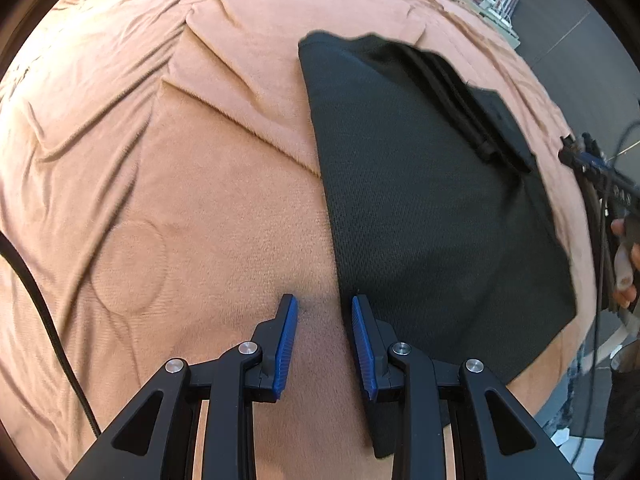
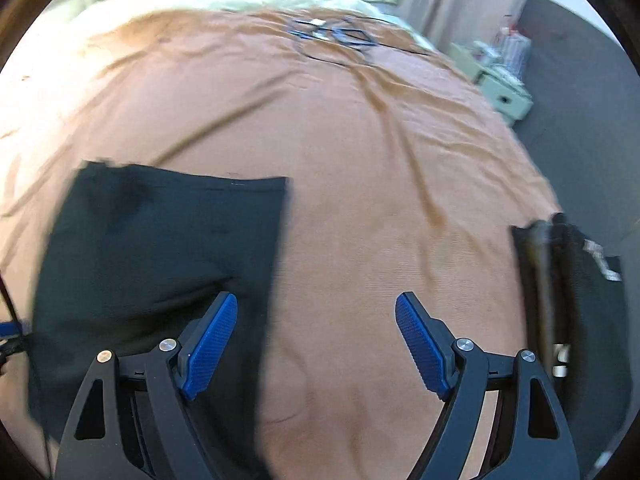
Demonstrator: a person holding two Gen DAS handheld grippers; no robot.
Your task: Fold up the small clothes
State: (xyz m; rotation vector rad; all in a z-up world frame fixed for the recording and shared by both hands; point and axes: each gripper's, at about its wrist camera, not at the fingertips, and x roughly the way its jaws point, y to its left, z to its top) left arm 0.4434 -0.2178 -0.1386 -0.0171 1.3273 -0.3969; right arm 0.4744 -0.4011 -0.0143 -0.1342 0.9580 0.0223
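A black garment (image 1: pixel 432 208) lies flat on the orange bedspread (image 1: pixel 180 160), with a folded part at its far right. My left gripper (image 1: pixel 325 306) is open and empty, low over the garment's left edge; one finger is over bedspread, the other over black cloth. In the right wrist view the same black garment (image 2: pixel 160 248) lies at the left. My right gripper (image 2: pixel 316 308) is wide open and empty above the garment's right edge and the bare bedspread (image 2: pixel 360 200). The right gripper also shows at the right edge of the left wrist view (image 1: pixel 592 168), held by a hand.
A second dark cloth item (image 2: pixel 572 300) lies at the bed's right edge. Cables (image 2: pixel 336 36) lie at the far end of the bed. A black cable (image 1: pixel 44 312) crosses the left side. A pale cabinet (image 2: pixel 500 84) stands on the grey floor beyond.
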